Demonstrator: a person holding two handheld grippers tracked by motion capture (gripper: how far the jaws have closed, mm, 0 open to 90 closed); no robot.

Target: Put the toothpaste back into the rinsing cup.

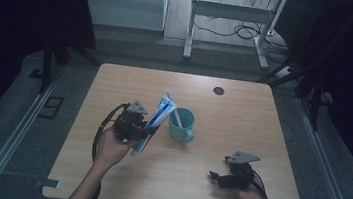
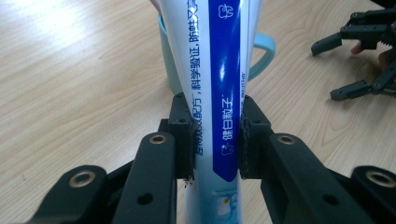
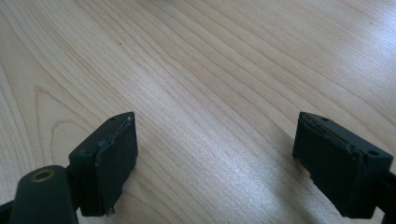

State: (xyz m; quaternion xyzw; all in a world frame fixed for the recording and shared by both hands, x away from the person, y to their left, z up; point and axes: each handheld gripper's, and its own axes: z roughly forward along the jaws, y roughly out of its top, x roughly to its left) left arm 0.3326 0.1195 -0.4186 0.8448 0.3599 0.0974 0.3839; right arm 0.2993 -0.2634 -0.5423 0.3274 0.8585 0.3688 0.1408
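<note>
Hand-held gripper (image 2: 215, 140) — toothpaste tube (image 2: 219, 84) against cup (image 2: 264, 51)

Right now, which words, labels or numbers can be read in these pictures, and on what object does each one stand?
"健白瓷子", white on the blue stripe of the toothpaste tube, read with some doubt.
"防蛀" and "科学验证", blue on the tube's white part; the other characters in that line are unclear.
Small vertical print beside the stripe: too small to read.
Teal mug, left gripper: no text.

In the left gripper view the tube (image 2: 219, 84) is cut off by the top and bottom edges and hides most of the cup (image 2: 261, 51) behind it, its small print too fine to read, while the right gripper (image 2: 369, 56) runs off the right edge.
</note>
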